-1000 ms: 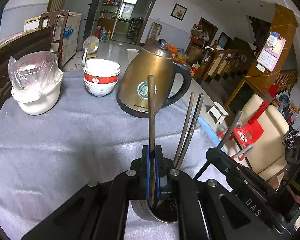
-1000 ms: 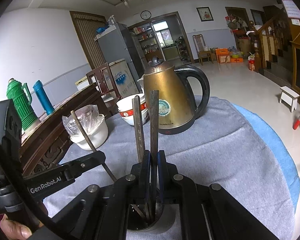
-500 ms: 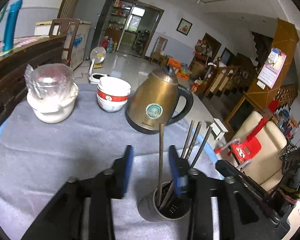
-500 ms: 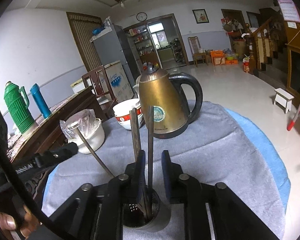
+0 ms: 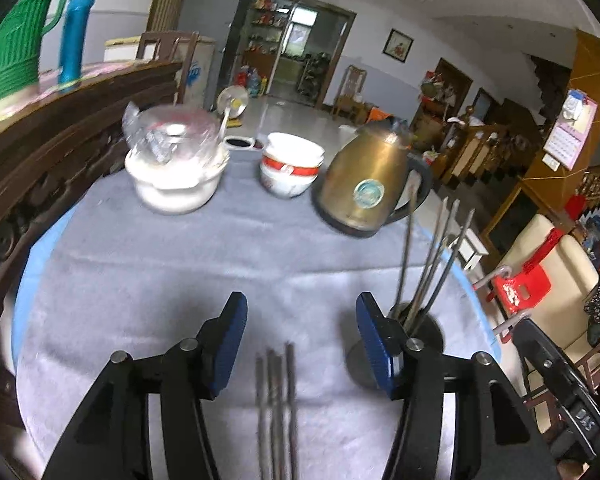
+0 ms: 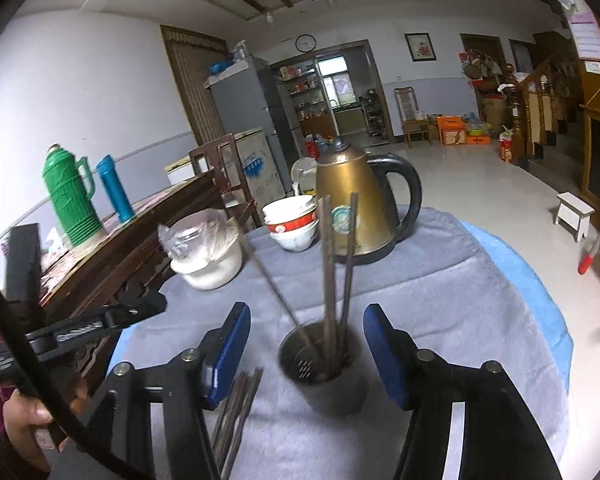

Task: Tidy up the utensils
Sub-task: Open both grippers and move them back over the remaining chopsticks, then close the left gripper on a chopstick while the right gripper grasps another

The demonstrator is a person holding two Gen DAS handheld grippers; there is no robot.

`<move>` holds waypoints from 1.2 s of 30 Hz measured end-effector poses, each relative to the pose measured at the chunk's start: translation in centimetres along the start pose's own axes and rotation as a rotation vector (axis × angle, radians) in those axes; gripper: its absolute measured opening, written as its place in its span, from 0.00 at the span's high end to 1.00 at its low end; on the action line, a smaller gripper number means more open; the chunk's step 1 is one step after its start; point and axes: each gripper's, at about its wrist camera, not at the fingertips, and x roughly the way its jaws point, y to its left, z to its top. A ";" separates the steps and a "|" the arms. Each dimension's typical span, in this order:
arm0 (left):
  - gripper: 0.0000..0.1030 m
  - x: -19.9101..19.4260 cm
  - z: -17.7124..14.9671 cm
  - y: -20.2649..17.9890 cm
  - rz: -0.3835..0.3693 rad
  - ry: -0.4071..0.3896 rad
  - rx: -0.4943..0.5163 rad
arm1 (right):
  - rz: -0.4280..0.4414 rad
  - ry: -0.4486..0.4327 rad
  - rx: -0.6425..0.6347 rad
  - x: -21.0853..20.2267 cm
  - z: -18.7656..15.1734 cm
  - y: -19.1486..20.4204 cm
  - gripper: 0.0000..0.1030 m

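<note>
A metal holder cup (image 6: 324, 368) stands on the grey cloth with several dark chopsticks (image 6: 330, 264) upright in it. In the left wrist view the same cup (image 5: 416, 340) sits just right of my left gripper (image 5: 300, 334), its chopsticks (image 5: 428, 260) leaning right. More chopsticks (image 5: 276, 404) lie flat on the cloth below the left jaws, and the loose chopsticks (image 6: 236, 412) also show by the right gripper's left finger. My right gripper (image 6: 306, 344) straddles the cup without touching. Both grippers' jaws are opening and grip nothing.
A brass kettle (image 6: 352, 212), stacked red-and-white bowls (image 6: 290, 222) and a plastic-wrapped white pot (image 6: 208, 252) stand at the far side of the table (image 5: 148, 272). A dark wooden sideboard (image 5: 60, 120) with green and blue flasks borders the left. A hand (image 6: 24, 420) holds the left gripper.
Both grippers let go of the chopsticks they held in the cup, opened wide and drew back. The left one shifted left, bringing loose chopsticks on the cloth into view.
</note>
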 end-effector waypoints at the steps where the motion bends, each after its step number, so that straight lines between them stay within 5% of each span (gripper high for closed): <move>1: 0.44 0.1 -0.4 0.5 0.013 0.014 -0.006 | 0.002 0.007 -0.002 0.0 -0.3 0.2 0.38; 15: 0.38 -0.2 -4.5 3.8 0.061 0.111 0.004 | 0.022 0.170 0.043 1.1 -5.2 1.1 0.38; 26: 0.38 1.0 -10.3 9.3 0.155 0.256 -0.078 | 0.054 0.411 0.086 6.1 -10.3 2.1 0.38; 36: 0.38 1.1 -11.9 10.1 0.145 0.291 -0.111 | 0.080 0.493 0.148 10.2 -11.7 3.1 0.39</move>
